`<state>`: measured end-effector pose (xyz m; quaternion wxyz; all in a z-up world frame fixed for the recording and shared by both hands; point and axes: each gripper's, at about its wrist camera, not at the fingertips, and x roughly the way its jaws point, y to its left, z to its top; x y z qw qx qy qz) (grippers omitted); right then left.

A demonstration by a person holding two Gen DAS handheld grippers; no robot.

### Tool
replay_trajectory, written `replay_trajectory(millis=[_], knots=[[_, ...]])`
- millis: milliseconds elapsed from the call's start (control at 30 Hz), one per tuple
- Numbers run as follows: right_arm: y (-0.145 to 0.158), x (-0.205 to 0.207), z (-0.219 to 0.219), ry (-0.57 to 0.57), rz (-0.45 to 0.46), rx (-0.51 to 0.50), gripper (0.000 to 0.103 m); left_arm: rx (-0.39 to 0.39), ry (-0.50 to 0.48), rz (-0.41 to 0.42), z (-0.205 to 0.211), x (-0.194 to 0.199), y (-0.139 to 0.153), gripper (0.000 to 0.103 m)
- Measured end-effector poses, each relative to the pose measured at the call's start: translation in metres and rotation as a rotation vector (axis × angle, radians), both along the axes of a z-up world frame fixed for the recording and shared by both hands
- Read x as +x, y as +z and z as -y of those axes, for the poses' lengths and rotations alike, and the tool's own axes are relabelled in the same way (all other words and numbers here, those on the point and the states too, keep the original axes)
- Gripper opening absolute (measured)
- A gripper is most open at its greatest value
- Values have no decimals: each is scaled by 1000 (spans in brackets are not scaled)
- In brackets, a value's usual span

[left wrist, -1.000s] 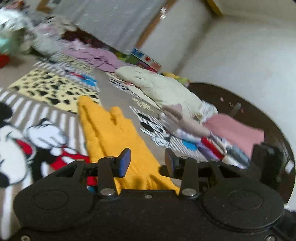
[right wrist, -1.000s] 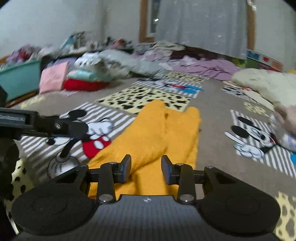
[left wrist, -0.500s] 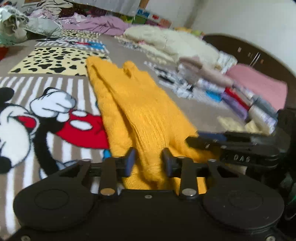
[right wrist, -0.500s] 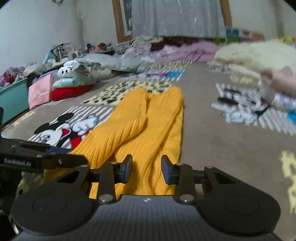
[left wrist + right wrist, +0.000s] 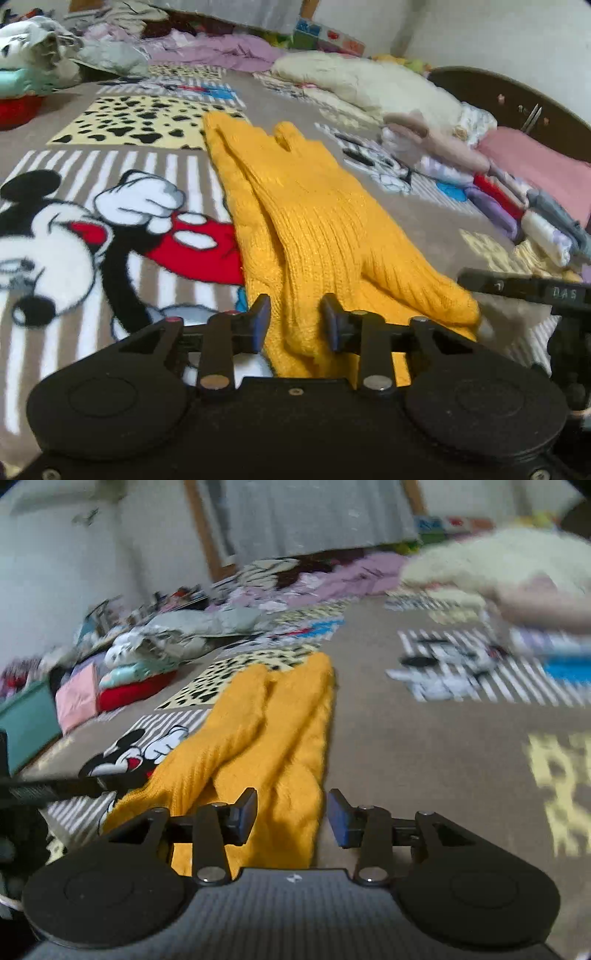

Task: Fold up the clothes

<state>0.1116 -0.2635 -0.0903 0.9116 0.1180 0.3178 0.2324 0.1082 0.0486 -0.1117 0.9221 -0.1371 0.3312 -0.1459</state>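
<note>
Two grippers at the near end of a yellow knit on a cartoon blanket

From the left wrist, the blanket point(image 5: 110, 221) fills the 9 o'clock side; the knit point(image 5: 314, 221) runs from 6 o'clock up toward 12. The left gripper point(image 5: 295, 321) straddles its near end, jaws opening, pads apart from the fabric. Folded clothes point(image 5: 517, 192) sit at 3 o'clock. From the right wrist, the right gripper point(image 5: 291, 814) has its jaws opening over the knit's right edge, gripping nothing.

Left tongs point(image 5: 295, 319) and right tongs point(image 5: 291, 814) both angled downward, jaws opening.
</note>
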Motion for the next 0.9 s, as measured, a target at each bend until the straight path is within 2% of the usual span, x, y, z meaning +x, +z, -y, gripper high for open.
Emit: replay_trajectory(millis=[33, 100, 233, 333, 367, 433, 467, 500, 533, 633, 667, 767, 833, 900], knots=[[-7, -1, 7, -22, -36, 51, 48, -38, 27, -10, -4, -1, 5, 47], [-21, -3, 22, -62, -112, 184, 51, -89, 70, 10, -13, -9, 13, 49], [-43, -2, 45, -117, -213, 439, 54, -278, 113, -84, -32, -18, 4, 59], [-57, 0, 51, -111, -276, 612, 63, -325, 125, -145, -28, -21, -3, 61], [-61, 1, 48, -95, -293, 634, 64, -323, 135, -160, -26, -22, -6, 60], [-64, 1, 38, -65, -300, 609, 63, -364, 172, -180, -25, -23, -15, 47], [-63, -1, 32, -63, -289, 569, 58, -399, 182, -189, -26, -23, -20, 43], [-64, -1, 30, -71, -291, 560, 51, -429, 191, -198, -27, -24, -24, 34], [-66, -2, 30, -84, -299, 568, 48, -441, 198, -202, -26, -24, -26, 29], [-70, -4, 26, -109, -310, 578, 38, -466, 224, -198, -22, -29, -27, 19], [-71, -5, 23, -106, -313, 580, 32, -490, 236, -200, -23, -33, -26, 18], [-72, -10, 22, -120, -333, 623, 26, -566, 252, -193, -26, -51, -19, 17], [-65, -19, 25, -114, -334, 638, 25, -579, 249, -190, -28, -66, -14, 17], [-52, -33, 26, -89, -314, 595, 25, -572, 251, -212, -32, -78, -17, 17]])
